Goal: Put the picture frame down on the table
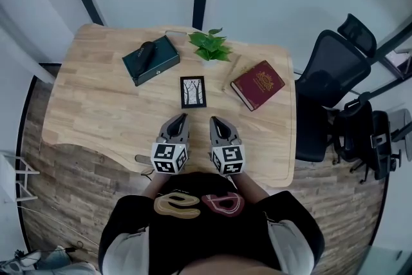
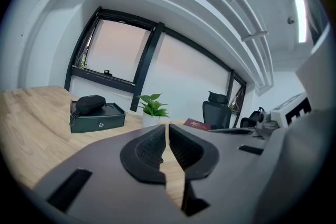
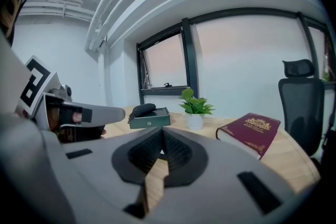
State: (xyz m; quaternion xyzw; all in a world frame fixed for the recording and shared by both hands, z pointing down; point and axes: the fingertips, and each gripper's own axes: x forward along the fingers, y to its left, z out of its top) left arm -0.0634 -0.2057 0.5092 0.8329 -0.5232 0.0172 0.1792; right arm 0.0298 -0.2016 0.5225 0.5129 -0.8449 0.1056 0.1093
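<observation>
The picture frame (image 1: 193, 92), a small black frame with a tree drawing, lies flat on the wooden table (image 1: 96, 106) near its middle. My left gripper (image 1: 179, 120) (image 2: 167, 131) hovers over the table's near side, a short way in front of the frame, shut and holding nothing. Beside it on the right, my right gripper (image 1: 216, 121) (image 3: 160, 139) is also shut and empty. Both point toward the frame without touching it. In the two gripper views the jaws hide the frame.
A dark green box (image 1: 151, 61) (image 2: 97, 115) (image 3: 149, 119) with a black case on top sits at the back left. A potted plant (image 1: 210, 46) (image 2: 152, 108) (image 3: 195, 106) stands behind the frame, a red book (image 1: 257, 84) (image 3: 251, 129) lies at right. A black office chair (image 1: 335, 74) stands beyond the table's right edge.
</observation>
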